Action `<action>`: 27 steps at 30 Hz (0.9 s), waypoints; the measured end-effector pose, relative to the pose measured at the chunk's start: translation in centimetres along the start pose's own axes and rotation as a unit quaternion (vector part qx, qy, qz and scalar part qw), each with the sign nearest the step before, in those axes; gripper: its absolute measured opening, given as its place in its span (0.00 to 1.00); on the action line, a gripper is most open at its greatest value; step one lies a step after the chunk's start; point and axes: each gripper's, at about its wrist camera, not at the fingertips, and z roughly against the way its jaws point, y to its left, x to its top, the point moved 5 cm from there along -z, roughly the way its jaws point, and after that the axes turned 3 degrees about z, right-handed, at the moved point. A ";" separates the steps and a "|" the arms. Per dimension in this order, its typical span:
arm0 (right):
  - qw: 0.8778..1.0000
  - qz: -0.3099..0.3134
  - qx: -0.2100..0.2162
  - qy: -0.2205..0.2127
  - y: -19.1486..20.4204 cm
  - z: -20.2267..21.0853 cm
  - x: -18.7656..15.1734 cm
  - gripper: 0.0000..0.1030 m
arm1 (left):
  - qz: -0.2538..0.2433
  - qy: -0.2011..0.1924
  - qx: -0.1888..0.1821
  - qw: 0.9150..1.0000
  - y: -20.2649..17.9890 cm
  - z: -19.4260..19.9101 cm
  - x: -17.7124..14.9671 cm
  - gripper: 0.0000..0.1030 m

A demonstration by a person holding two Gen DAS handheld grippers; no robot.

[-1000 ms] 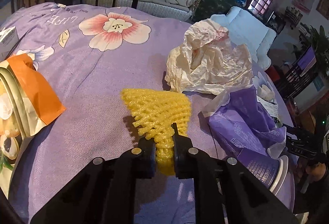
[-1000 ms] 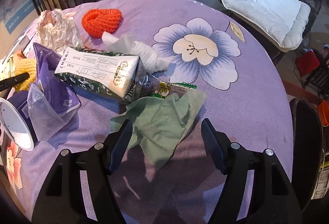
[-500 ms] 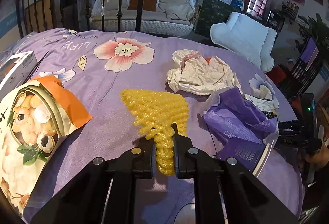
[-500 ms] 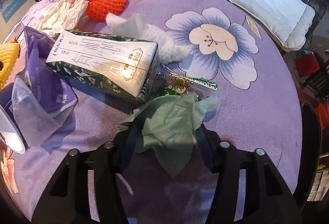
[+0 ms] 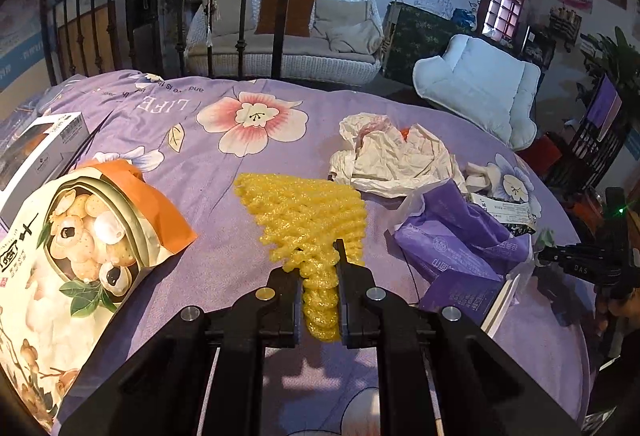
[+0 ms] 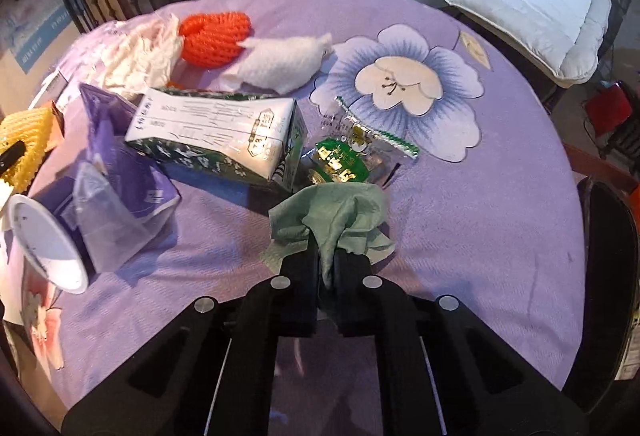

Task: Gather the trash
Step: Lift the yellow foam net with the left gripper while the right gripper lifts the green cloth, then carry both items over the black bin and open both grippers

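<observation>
Left gripper (image 5: 319,290) clamped on yellow foam net (image 5: 304,213) – net raised above the purple cloth (image 5: 192,171), right gripper (image 6: 327,268) pinched tight on green tissue (image 6: 336,211) – tissue bunched beside carton (image 6: 216,135) and wrapper (image 6: 348,155) on the table.

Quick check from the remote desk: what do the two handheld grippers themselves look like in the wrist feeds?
Both the left gripper and the right gripper are matte black plastic linkages: two angular arms narrowing to flat finger blocks, each arm with round silver pivot bolts. No cables, markings or sleeves show.
</observation>
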 end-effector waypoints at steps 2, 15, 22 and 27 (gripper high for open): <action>1.000 -0.009 0.008 -0.021 -0.5 1.7 -0.2 0.06 | -0.003 -0.007 0.001 1.000 -0.3 0.8 0.3 0.13; 0.982 -0.126 -0.072 -0.118 -16.7 12.7 -5.2 0.06 | -0.122 -0.040 -0.111 0.986 -18.1 5.8 0.9 0.13; 0.971 -0.182 -0.134 -0.085 -26.7 12.5 -12.2 0.06 | -0.190 -0.018 -0.204 0.960 -33.0 3.1 -1.5 0.13; 0.969 -0.192 -0.139 -0.063 -30.3 11.1 -14.9 0.06 | -0.226 0.005 -0.240 0.944 -41.6 0.3 -3.6 0.13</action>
